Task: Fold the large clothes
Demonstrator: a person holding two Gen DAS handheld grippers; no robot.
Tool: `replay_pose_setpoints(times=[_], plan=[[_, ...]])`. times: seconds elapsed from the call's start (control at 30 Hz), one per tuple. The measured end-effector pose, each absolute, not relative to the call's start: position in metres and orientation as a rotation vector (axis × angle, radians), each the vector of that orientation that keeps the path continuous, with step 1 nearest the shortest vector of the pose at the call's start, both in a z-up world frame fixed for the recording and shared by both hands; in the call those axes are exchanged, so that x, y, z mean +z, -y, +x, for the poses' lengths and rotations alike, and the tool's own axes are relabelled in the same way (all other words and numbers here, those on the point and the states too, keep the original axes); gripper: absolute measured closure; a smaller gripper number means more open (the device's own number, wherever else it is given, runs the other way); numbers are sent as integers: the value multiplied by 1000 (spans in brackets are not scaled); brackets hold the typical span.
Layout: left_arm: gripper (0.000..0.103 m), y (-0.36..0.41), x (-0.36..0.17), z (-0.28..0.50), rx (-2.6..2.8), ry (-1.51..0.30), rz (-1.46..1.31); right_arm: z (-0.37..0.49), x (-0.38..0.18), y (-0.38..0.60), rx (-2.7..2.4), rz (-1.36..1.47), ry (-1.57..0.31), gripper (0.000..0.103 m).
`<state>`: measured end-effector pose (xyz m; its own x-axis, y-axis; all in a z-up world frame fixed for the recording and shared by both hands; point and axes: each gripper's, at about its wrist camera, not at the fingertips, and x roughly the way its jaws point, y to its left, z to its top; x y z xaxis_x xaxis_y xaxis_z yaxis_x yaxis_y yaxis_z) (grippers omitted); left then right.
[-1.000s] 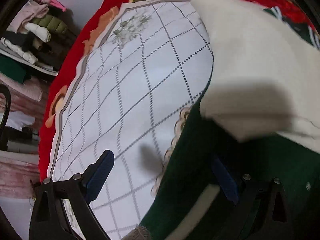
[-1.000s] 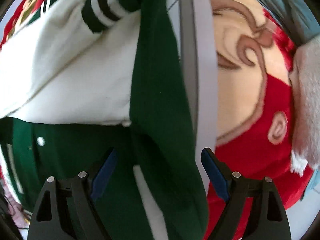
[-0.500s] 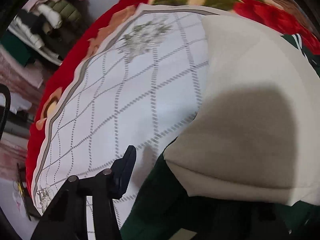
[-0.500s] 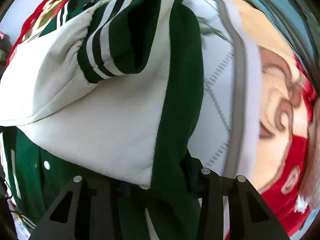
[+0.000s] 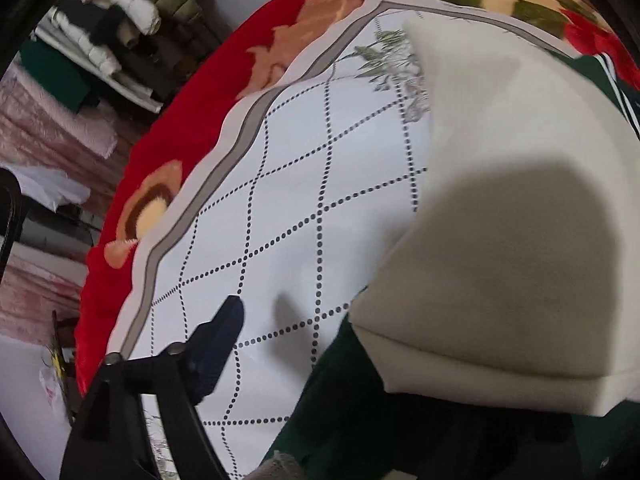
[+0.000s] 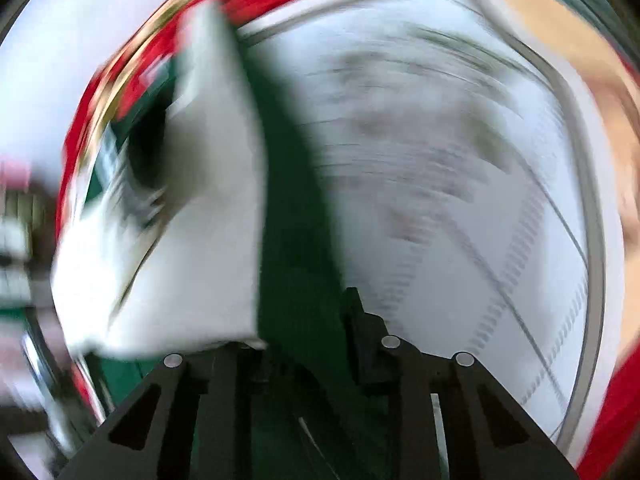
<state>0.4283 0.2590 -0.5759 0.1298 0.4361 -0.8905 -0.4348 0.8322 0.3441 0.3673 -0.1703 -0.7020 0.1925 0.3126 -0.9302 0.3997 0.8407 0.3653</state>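
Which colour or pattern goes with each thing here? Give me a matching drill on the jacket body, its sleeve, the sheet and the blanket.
Things:
1. jacket body
2. sleeve
3. sheet
4. blanket

Looks:
A. white with dotted diamond lines
B. dark green
C. red with flowers
D. cream

Pairs: 1-B, 2-D, 3-A, 4-C

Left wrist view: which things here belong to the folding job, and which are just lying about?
Job:
- jacket, green body
- its cream sleeve
- left gripper, right gripper

Lying about:
- white sheet under the jacket
- red blanket beneath that
- clothes pile on the shelves
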Motion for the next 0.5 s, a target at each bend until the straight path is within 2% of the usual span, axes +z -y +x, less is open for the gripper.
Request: replay_pose_setpoints(times=[0.1,0.13,0.2,0.27,0.3,0.37,0.4,0.43,0.5], plan=[[15,-254,-578,430,604,-1293,-5,327,-720,229,-190,993,-1347,83],[15,-249,-578,432,598,-1290,16,327,-721,231,-196,1002,-1362,83],[15,-243,-578,435,595,-1289,61,336,-709,223,-189,846,-1414,80],[15,-240,-578,438,591,-1282,86,356,-688,191,-170,521,-1458,71],[15,-240,-578,439,586,-1275,96,361,-682,180,-154,404,-1460,70],[8,-240,-580,440,589,-1269,114,369,-674,154,-114,139,-1450,70],[3,-243,-582,440,595,-1271,105,370,-675,153,-119,110,-1436,70],[0,-248,-583,439,601,-1272,82,367,-680,166,-154,200,-1439,70],[0,-255,-583,440,573,-1272,10,358,-694,192,-219,395,-1477,70]])
